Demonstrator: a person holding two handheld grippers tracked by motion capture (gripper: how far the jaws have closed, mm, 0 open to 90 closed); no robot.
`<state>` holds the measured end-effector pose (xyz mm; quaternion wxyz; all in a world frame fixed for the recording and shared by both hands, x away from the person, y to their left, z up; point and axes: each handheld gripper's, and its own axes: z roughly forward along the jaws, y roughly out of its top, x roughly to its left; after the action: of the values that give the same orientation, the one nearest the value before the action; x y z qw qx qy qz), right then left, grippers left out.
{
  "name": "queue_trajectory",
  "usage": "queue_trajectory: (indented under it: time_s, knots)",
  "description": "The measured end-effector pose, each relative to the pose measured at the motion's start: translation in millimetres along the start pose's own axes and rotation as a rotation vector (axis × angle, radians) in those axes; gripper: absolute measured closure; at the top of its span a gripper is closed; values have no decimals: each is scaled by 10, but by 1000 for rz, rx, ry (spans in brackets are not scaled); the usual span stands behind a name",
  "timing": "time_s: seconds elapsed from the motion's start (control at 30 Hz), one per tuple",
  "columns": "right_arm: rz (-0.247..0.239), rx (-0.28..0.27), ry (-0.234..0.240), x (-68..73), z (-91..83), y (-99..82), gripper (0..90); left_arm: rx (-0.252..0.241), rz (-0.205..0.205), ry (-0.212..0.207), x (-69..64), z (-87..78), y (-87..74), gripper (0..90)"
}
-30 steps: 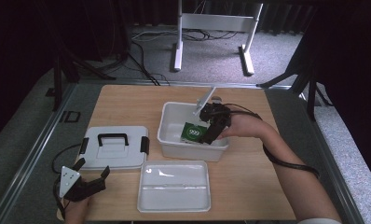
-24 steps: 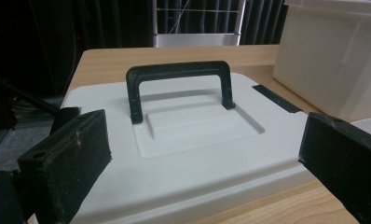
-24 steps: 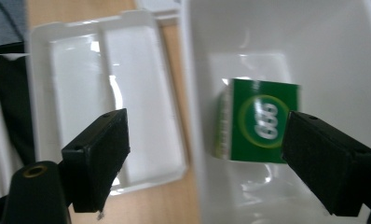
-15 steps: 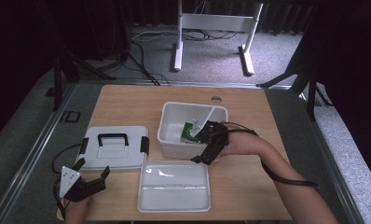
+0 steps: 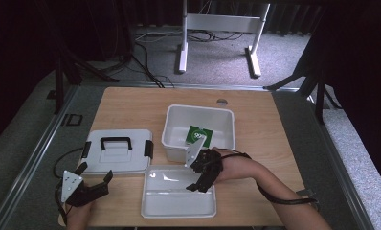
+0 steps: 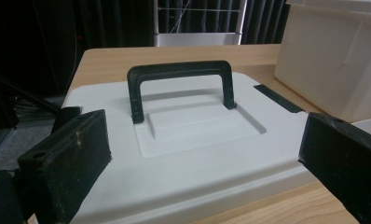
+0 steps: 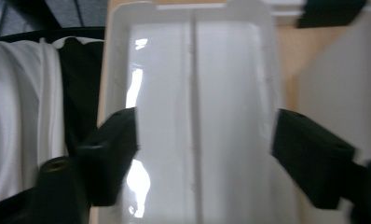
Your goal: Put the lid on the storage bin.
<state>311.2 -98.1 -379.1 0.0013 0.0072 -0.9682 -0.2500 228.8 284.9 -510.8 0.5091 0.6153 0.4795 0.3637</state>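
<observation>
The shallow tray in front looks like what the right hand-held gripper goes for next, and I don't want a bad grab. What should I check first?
1. Right hand-held gripper open: ok, jaws wide apart in the right gripper view.
2. It holds nothing: ok.
3. It is over the shallow tray: ok, above the tray's right part.
4. Tray empty: ok, bare glossy floor.
5. Green packet inside the deep bin: ok.
6. Left hand-held gripper out of the way: ok, open, by the lid with the black handle.

Packet [image 5: 198,136] in bin [image 5: 174,136], behind tray [image 5: 179,208]
</observation>
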Motion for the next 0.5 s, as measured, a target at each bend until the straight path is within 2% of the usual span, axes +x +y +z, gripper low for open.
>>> queue_trajectory:
  time_s: [0.03,0.07,0.1,0.13,0.17,0.27,0.3,0.43,0.5]
  knots:
    - [-8,5,14,18,59,-6,249,-2,0,0,-1,-1,-1,18]
    - [-21,12,8,31,120,-13,279,-2,1,-1,-1,-3,-1,18]
    - [-22,22,21,39,232,-28,331,-2,2,-2,-1,-5,-2,18]
    - [-22,22,21,39,232,-28,331,-2,3,-1,-1,-7,-2,18]
    - [-21,44,22,49,342,-30,357,-3,2,-1,-3,-7,-3,18]
    - [-19,62,28,63,441,-26,369,-3,4,1,-6,-8,-3,18]
    - [-10,76,52,72,527,-23,417,-3,5,-1,-6,-8,-3,18]
    - [-15,107,67,84,647,-21,480,-2,4,-3,-3,-7,-2,18]
    - [-12,122,72,75,701,-18,548,-2,4,-4,-3,-6,-2,18]
